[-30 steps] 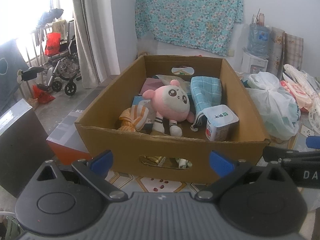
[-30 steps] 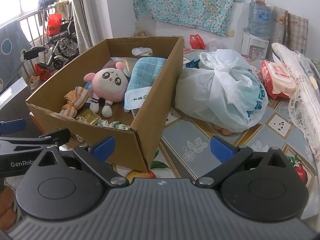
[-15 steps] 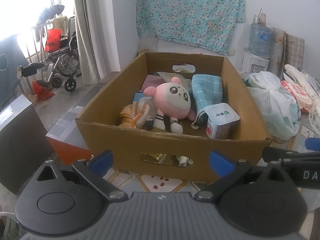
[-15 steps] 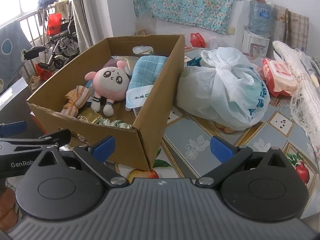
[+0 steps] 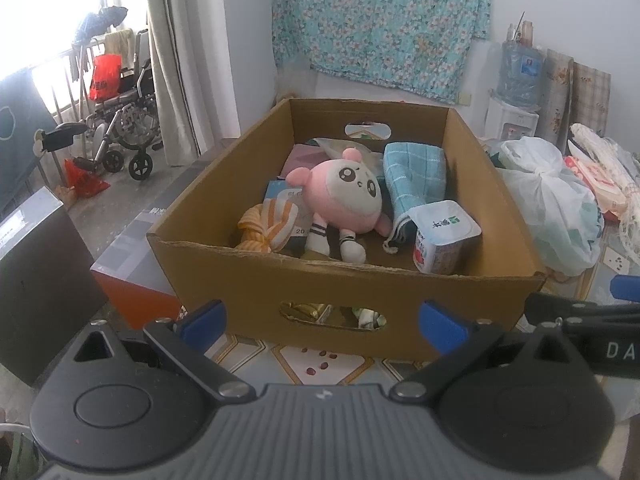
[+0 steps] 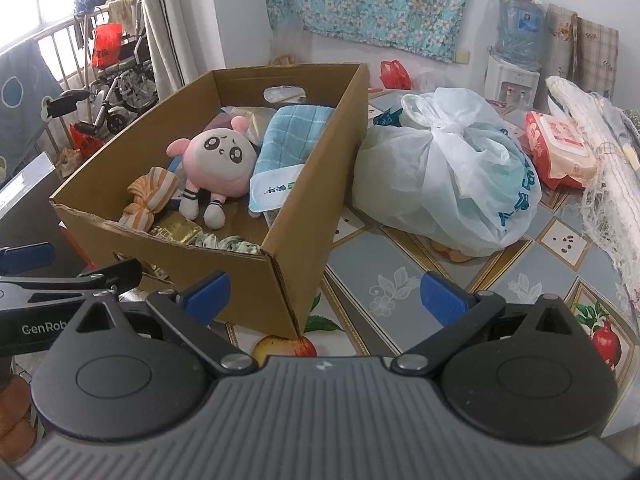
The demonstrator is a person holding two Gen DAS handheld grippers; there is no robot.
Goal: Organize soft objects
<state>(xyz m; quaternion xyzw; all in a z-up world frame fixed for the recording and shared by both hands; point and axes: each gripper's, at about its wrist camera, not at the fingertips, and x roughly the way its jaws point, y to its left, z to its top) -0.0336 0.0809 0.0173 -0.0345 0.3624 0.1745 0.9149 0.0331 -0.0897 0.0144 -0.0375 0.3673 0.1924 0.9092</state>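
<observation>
Left wrist view: your left gripper (image 5: 322, 320) is spread wide and empty, held low before the near wall of the box (image 5: 348, 292). Inside, the plush (image 5: 348, 200) lies at centre, the striped toy (image 5: 266, 226) at its 9 o'clock, the towel (image 5: 416, 174) at 2 o'clock, and a cup (image 5: 444, 238) at 4 o'clock, resting against the towel's near end. Risk: the near wall stands between your fingers and every item, so a straight advance would likely strike cardboard and push the box. Right wrist view: your right gripper (image 6: 324, 292) is likewise spread and carries nothing, aimed past the box's near right corner toward the bag (image 6: 448, 168) at 1 o'clock, which presses against the box's right wall. The left tool shows at 9 o'clock, close by. Risk: both tools converging on the box could collide. The bag's thin film would probably slip or tear if pinched away from the knot. The cup is rigid; snagging it while lifting the towel may tip it.
</observation>
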